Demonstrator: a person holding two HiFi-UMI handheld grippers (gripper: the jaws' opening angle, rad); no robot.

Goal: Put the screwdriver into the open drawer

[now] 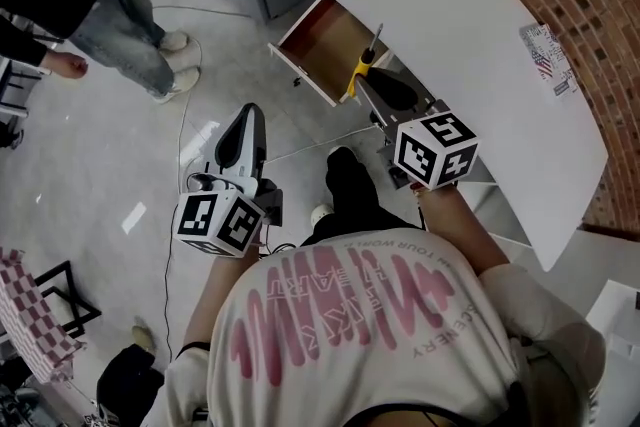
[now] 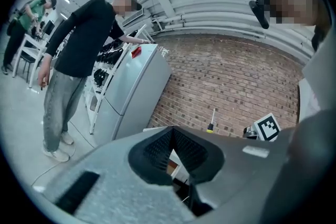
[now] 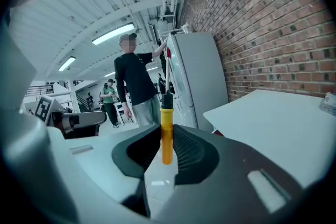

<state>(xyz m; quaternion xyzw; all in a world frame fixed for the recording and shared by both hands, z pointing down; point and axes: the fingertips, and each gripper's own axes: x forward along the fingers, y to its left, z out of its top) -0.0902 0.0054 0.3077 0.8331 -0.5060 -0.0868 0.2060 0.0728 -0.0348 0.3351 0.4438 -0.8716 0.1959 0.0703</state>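
A person seen from above holds a two-jaw tool in each hand beside a white bench [image 1: 450, 25] with an open wooden drawer [image 1: 322, 40] pulled out beneath it.

The right claw [image 3: 167, 132] is clenched on a screwdriver [image 1: 358, 68], its ribbed pads pressing either side of the yellow handle. The tool is in the air. In the head view it sits at the drawer's nearer right corner, though how high above the drawer it hangs cannot be told.

The left claw [image 2: 172, 136] has its jaws closed together with nothing between them. It is held lower, out over the floor, well apart from the drawer.

The step in hand looks like the carry: the screwdriver is gripped but not yet inside the drawer.

The screwdriver stands roughly upright, its long axis crossing the jaws. The metal shaft points up and the butt of the handle points down.

The next move probably calls for bringing the right claw over the drawer's bare interior. It would then lower and tip the tool so it lies along the drawer floor before the jaws let go.
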